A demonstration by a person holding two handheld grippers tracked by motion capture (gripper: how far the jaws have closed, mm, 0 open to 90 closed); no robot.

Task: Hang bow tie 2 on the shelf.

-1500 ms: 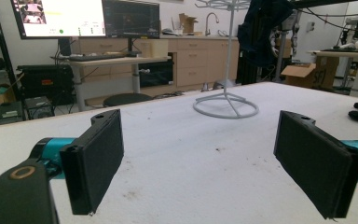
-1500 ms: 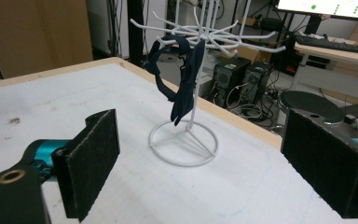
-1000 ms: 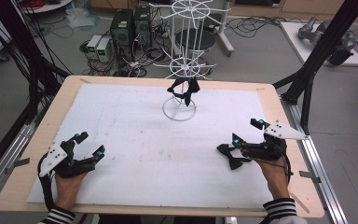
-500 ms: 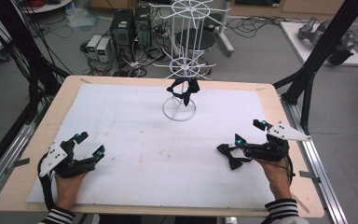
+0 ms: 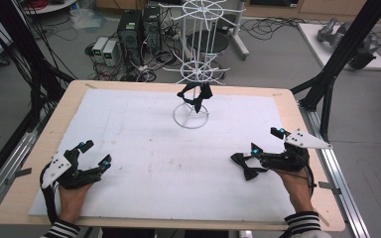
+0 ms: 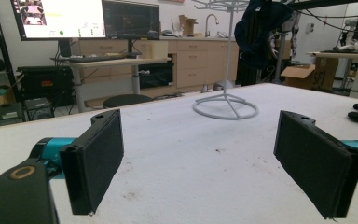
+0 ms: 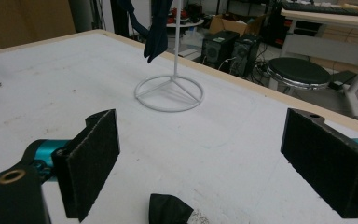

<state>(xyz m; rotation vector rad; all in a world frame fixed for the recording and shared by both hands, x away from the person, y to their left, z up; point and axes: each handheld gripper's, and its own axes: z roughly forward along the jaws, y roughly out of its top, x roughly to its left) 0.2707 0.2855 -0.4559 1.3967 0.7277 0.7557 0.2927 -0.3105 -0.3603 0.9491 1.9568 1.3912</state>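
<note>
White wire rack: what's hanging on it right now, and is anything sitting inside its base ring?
One dark bow tie hangs low on the white wire rack. Inside the base ring, bare white mat; the tie's clip or hook isn't visible.

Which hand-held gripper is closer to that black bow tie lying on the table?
The right hand-held gripper: the bow tie lies just beside its open jaws. The left hand-held gripper sits far across the white table, at the opposite side.

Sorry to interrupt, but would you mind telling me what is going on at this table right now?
A person holds a hand-held gripper in each hand over a white table. The right hand-held gripper is open beside a black bow tie lying flat. The left hand-held gripper is open and holds nothing. Another dark bow tie hangs on the white wire rack.
</note>
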